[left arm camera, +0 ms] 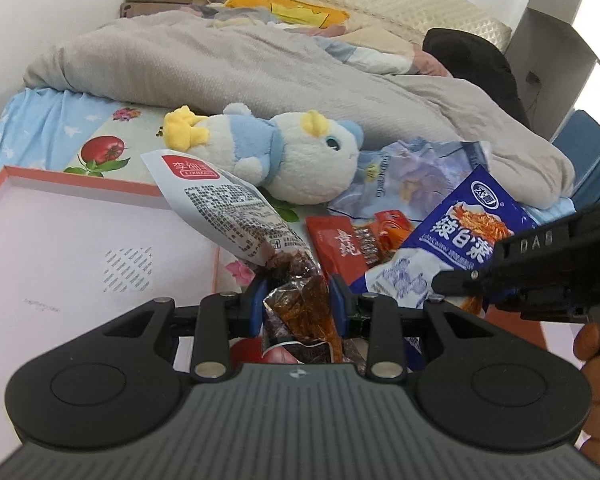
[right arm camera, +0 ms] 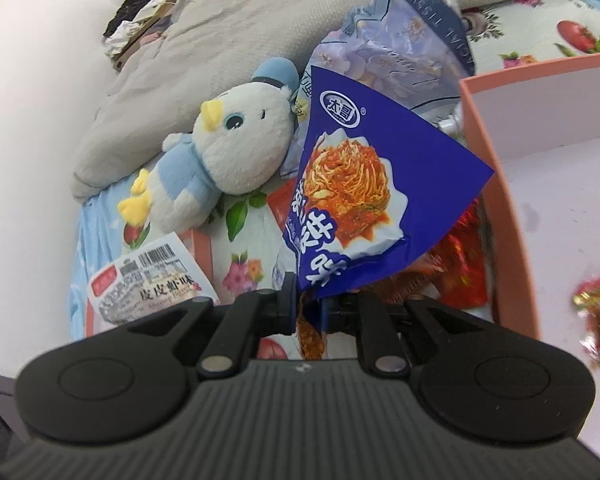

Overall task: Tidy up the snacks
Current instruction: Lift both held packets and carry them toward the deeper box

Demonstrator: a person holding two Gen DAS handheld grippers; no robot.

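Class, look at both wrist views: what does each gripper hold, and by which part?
The left gripper grips the white snack packet by its clear lower end; the right gripper pinches the blue kimchi packet at its bottom edge.

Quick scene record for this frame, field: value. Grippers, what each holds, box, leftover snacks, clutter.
left gripper: shut on white-and-clear snack packet, lifted off the bed
right gripper: shut on blue kimchi packet, held by its lower end
box: pink-rimmed, shallow, white inside, lying open on the bed
second box: pink walls, a red snack inside
left on bed: red snack packets
clutter: plush toy, tissue pack, grey duvet
surface: floral bedsheet
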